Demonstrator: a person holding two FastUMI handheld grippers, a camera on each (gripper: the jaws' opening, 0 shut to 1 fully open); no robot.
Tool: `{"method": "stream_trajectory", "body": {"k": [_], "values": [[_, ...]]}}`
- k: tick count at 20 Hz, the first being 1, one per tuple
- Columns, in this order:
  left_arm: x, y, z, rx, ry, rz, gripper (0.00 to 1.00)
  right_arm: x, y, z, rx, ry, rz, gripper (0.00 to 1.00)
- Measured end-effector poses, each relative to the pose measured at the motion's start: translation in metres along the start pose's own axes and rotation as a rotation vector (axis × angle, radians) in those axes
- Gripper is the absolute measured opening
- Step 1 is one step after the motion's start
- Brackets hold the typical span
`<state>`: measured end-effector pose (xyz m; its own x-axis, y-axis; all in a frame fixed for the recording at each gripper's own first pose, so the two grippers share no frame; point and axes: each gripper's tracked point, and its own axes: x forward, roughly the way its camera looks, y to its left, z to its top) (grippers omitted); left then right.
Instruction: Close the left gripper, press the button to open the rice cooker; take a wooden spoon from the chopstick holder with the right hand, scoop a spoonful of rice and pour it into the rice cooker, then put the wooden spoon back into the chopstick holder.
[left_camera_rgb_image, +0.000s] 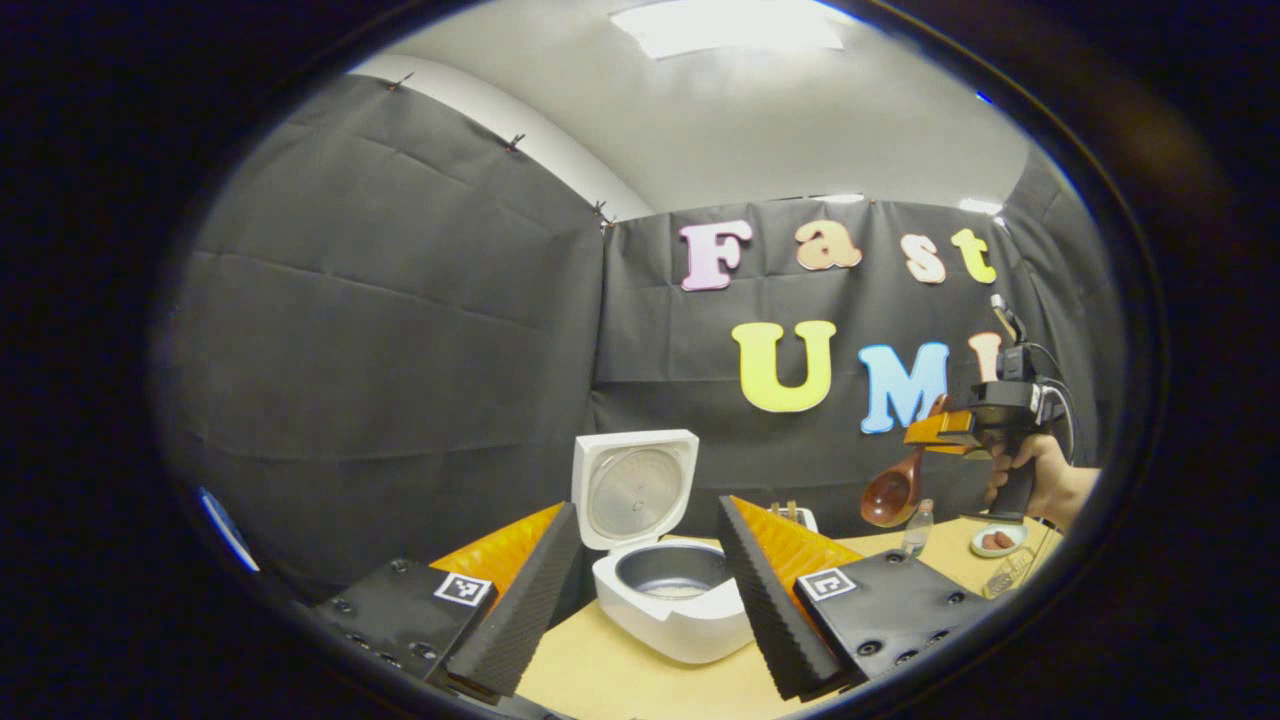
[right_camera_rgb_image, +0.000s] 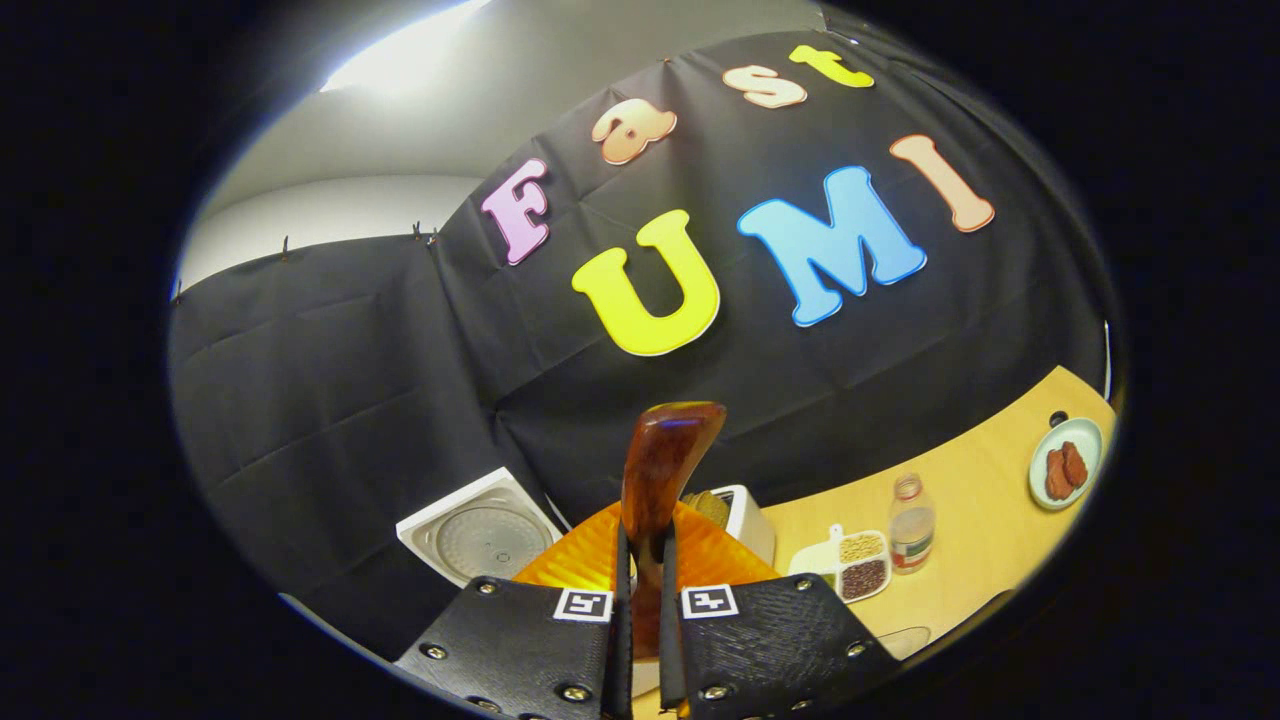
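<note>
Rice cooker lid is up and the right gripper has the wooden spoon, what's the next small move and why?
Probably swing the wooden spoon down toward the chopstick holder: rice seems to lie already in the open rice cooker pot, and the right gripper holds the spoon raised.

We see a white rice cooker (left_camera_rgb_image: 665, 600) with silver-grey inner pot (left_camera_rgb_image: 672, 572) and lid liner, glossy reddish-brown wooden spoon (right_camera_rgb_image: 662, 480), pale tan bench (left_camera_rgb_image: 620, 680), black cloth wall (left_camera_rgb_image: 400, 320). White divided tray (right_camera_rgb_image: 855, 570) holds beige and dark-red grains. Pale plate (right_camera_rgb_image: 1068, 462) carries reddish-brown pieces. Clear bottle (right_camera_rgb_image: 911, 524), red-banded label.
</note>
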<state>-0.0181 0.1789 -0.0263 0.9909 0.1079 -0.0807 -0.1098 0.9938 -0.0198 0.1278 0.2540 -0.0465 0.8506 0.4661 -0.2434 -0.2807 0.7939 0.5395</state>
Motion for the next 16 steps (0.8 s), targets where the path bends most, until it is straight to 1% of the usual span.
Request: {"method": "stream_trajectory", "body": {"k": [1, 2, 5, 6, 7, 8, 11, 12, 13, 16], "values": [[0.002, -0.008, 0.002, -0.002, -0.003, -0.008, 0.95, -0.008, -0.013, 0.007, -0.008, -0.009, -0.019, 0.11], [0.002, -0.016, 0.003, -0.005, -0.006, -0.017, 0.92, -0.015, -0.027, 0.013, -0.012, -0.016, -0.039, 0.11], [0.005, -0.040, 0.008, -0.010, -0.012, -0.042, 0.92, -0.039, -0.069, 0.026, -0.017, -0.033, -0.098, 0.11], [0.005, -0.048, 0.009, -0.010, -0.016, -0.050, 0.95, -0.048, -0.084, 0.030, -0.021, -0.039, -0.120, 0.11], [0.005, -0.055, 0.011, -0.011, -0.021, -0.058, 0.95, -0.055, -0.099, 0.034, -0.028, -0.043, -0.143, 0.11], [0.005, -0.065, 0.012, -0.013, -0.024, -0.068, 0.93, -0.063, -0.114, 0.037, -0.036, -0.047, -0.166, 0.11], [0.008, -0.089, 0.015, -0.011, -0.028, -0.096, 0.92, -0.088, -0.154, 0.041, -0.054, -0.059, -0.232, 0.11], [0.009, -0.097, 0.015, -0.011, -0.029, -0.104, 0.95, -0.097, -0.168, 0.043, -0.057, -0.061, -0.253, 0.11], [0.009, -0.105, 0.016, -0.012, -0.030, -0.112, 0.92, -0.105, -0.181, 0.045, -0.062, -0.061, -0.273, 0.11], [0.009, -0.128, 0.018, -0.012, -0.032, -0.137, 0.92, -0.129, -0.217, 0.044, -0.076, -0.060, -0.332, 0.11]]}}
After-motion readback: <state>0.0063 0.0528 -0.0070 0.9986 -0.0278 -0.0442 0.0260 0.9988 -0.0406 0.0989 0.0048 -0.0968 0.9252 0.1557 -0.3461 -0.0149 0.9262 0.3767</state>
